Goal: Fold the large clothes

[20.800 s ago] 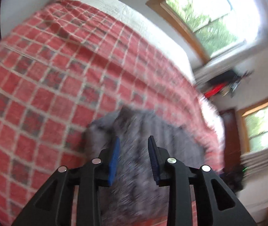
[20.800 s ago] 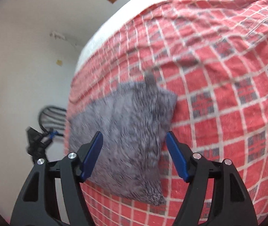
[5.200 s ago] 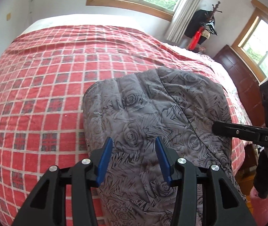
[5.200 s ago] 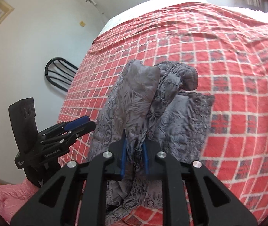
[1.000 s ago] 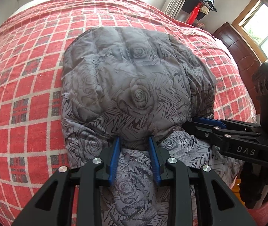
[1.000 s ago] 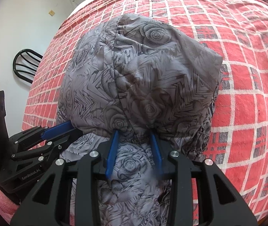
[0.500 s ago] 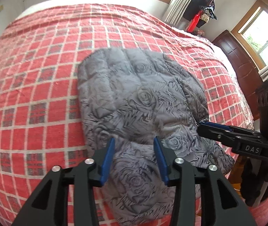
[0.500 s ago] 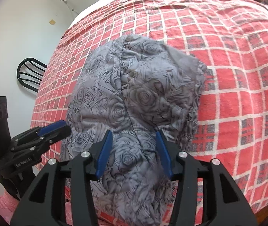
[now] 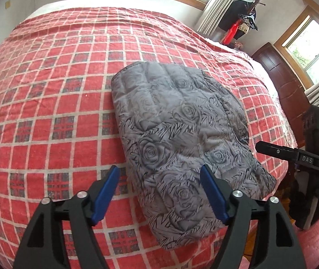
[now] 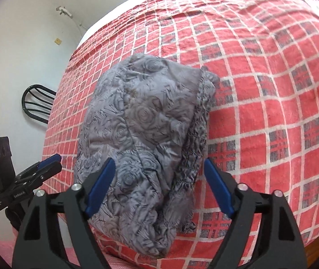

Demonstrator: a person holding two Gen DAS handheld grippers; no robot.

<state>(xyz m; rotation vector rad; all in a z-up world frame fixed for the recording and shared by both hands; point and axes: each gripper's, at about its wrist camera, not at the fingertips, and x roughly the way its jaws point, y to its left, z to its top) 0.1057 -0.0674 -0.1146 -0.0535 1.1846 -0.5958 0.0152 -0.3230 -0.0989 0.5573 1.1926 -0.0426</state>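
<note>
A grey quilted garment with a black rose print point(image 9: 177, 134) point(image 10: 143, 130) lies folded into a thick bundle on the red checked bedspread point(image 9: 47, 89) point(image 10: 271, 89), near its front edge. My left gripper point(image 9: 159, 179) hovers above the bundle's near left part, its blue-padded jaws opening with nothing held between them. My right gripper point(image 10: 159, 172) hovers above the bundle's near end, its jaws also opening and clear of the fabric. Each gripper shows at the edge of the other's view: the right gripper point(image 9: 271, 149) and the left gripper point(image 10: 47, 162).
The bed fills most of both views, with a white strip along its far edge. A black chair point(image 10: 36, 105) stands by the white wall on the left. A dark wooden cabinet point(image 9: 282, 83), a coat stand point(image 9: 247, 15) and windows are at the right. Pink sleeves show at the bottom corners.
Both grippers let go of the garment's folded edge, opened wide and pulled back and up. The garment now lies loose on the bed.
</note>
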